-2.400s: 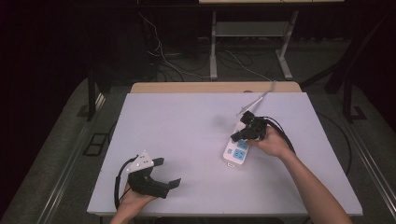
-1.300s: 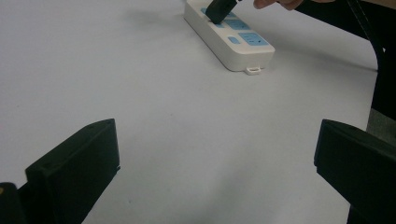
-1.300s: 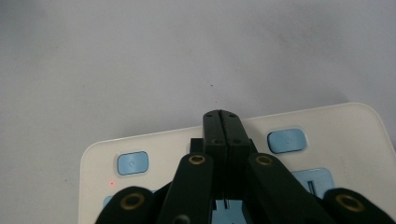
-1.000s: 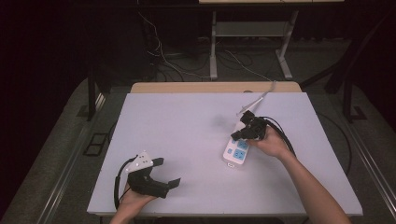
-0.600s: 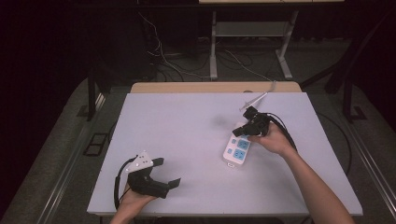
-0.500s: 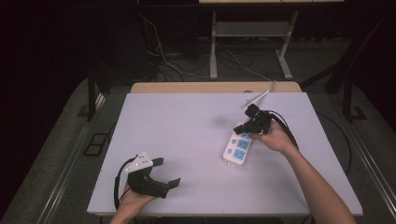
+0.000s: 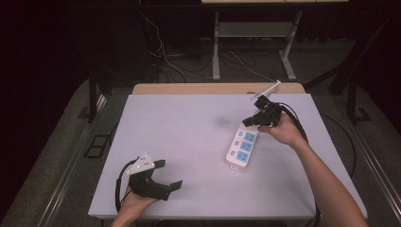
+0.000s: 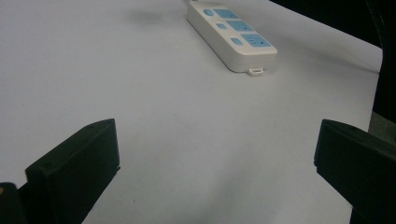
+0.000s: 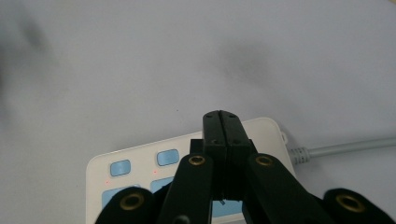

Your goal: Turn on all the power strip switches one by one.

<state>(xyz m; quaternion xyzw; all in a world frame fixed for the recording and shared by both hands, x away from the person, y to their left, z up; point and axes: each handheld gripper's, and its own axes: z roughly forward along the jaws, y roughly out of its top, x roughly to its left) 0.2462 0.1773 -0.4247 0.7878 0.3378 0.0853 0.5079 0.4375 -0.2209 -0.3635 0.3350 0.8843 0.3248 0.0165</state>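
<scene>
Left claw (image 7: pixel 163 175) rests wide open; right claw (image 7: pixel 248 120) hovers, jaws pressed together.

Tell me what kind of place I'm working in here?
Probably a lab or recording studio, not a home: a bare white table under dark surroundings, loose cables on the grey floor behind, and a lone power strip laid out as the work piece.

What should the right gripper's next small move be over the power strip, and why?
Probably lift clear and pull back. The right gripper is shut with nothing between its jaws, poised above the power strip's cord end, where small red lights glow beside the switches. The left gripper rests open near the table edge.
</scene>
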